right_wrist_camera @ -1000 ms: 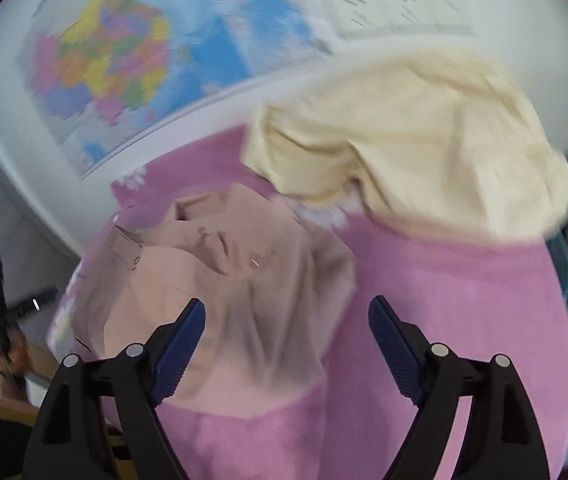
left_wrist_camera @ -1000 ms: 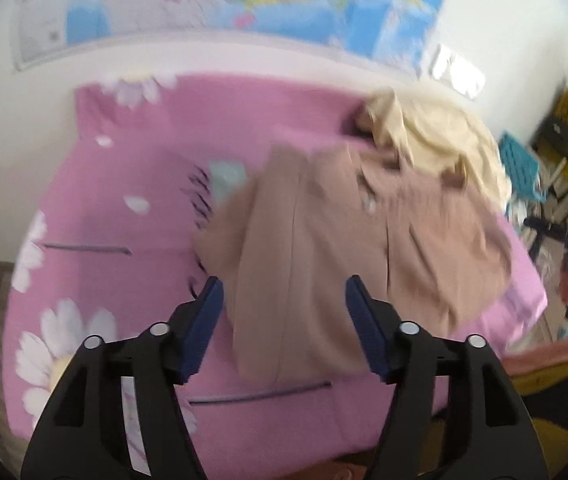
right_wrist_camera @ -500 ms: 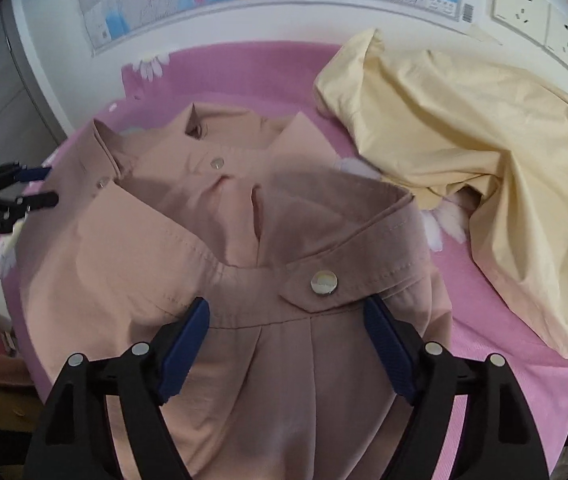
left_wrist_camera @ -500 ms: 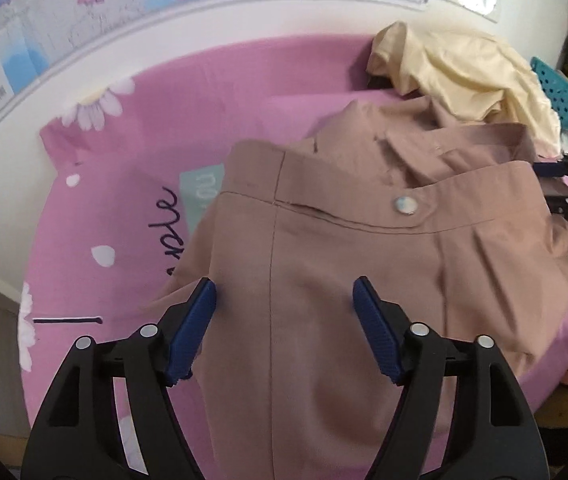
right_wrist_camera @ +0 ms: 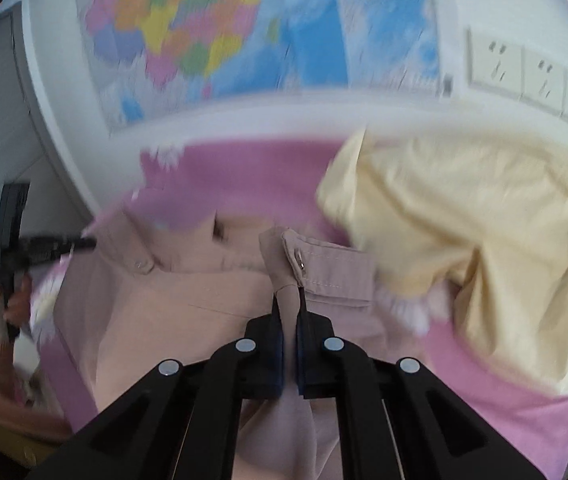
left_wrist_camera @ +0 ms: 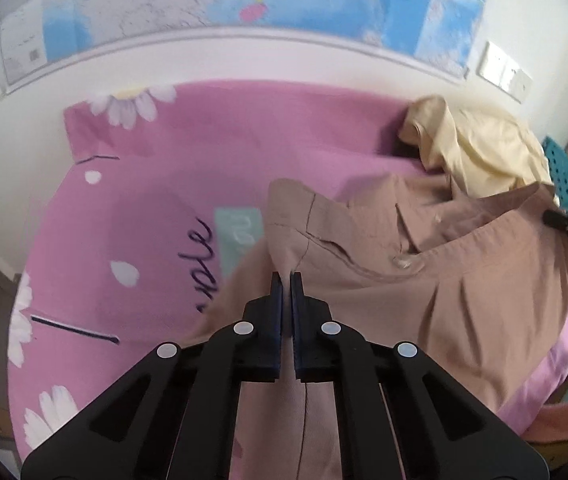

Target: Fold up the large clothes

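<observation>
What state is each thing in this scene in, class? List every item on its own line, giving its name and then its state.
Left gripper: shut on the tan shirt, jaws having just closed.
Right gripper: shut on the tan shirt, jaws having just closed.
Tan shirt: unfolded, pinched by both grippers.
Yellow garment: crumpled in a heap, untouched.
Pink sheet: spread flat under the clothes.

A lived-in room in a home: a pink daisy-print sheet covers the worktop ahead of the fingers, with a wall map, wall sockets and loose shirts beyond.
</observation>
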Tool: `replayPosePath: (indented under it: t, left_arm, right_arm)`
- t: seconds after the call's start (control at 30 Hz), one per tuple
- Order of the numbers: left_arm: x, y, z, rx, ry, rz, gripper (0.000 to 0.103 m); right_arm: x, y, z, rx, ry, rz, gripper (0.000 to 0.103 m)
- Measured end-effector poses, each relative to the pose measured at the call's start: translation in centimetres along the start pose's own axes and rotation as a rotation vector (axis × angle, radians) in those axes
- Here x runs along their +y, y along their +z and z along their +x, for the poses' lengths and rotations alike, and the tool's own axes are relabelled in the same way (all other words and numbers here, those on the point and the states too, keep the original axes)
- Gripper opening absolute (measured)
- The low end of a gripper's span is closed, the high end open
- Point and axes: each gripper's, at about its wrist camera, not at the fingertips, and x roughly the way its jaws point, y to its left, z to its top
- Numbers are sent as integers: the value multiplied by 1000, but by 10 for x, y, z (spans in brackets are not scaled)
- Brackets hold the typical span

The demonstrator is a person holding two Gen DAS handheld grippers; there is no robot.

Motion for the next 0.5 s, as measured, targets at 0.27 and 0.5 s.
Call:
replayPosePath:
  t: [0.27,0.5]
  left_arm:
    - [21,9,35,43,76,-92,4]
    - [15,-7,41,68,167,-40,28]
  right_arm:
    - [-13,8,80,103,-38,87,5]
    - [-15,-1,105,200,-81,62,14]
